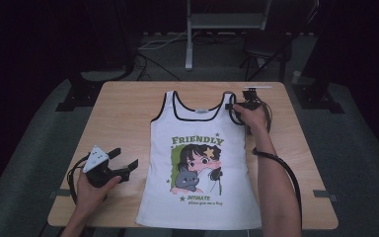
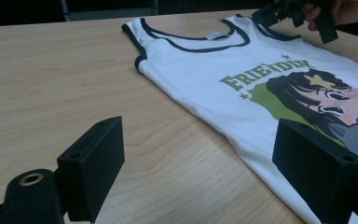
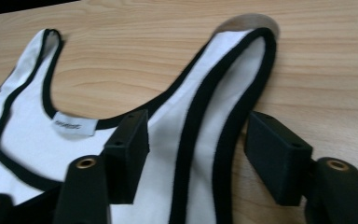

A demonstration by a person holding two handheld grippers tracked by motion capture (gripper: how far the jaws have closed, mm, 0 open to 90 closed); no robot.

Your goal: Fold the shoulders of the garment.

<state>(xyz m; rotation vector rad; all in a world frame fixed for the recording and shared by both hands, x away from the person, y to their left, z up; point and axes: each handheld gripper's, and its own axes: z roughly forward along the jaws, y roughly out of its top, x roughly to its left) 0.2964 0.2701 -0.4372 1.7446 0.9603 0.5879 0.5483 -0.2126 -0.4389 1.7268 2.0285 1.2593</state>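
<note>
Over on the left, our left gripper (image 1: 126,165) sits on the table (image 1: 128,108) with its jaws spread wide, nothing in them. The tank top (image 1: 197,163) lies flat mid-table, "FRIENDLY" printed on the chest; the neck label (image 3: 73,126) is too blurry to read. On the right, our right gripper (image 3: 193,154) straddles the shoulder strap (image 3: 223,88), jaws partly open, not pinching yet. We might grab one layer only, or snag the trim and drag everything crooked.
</note>
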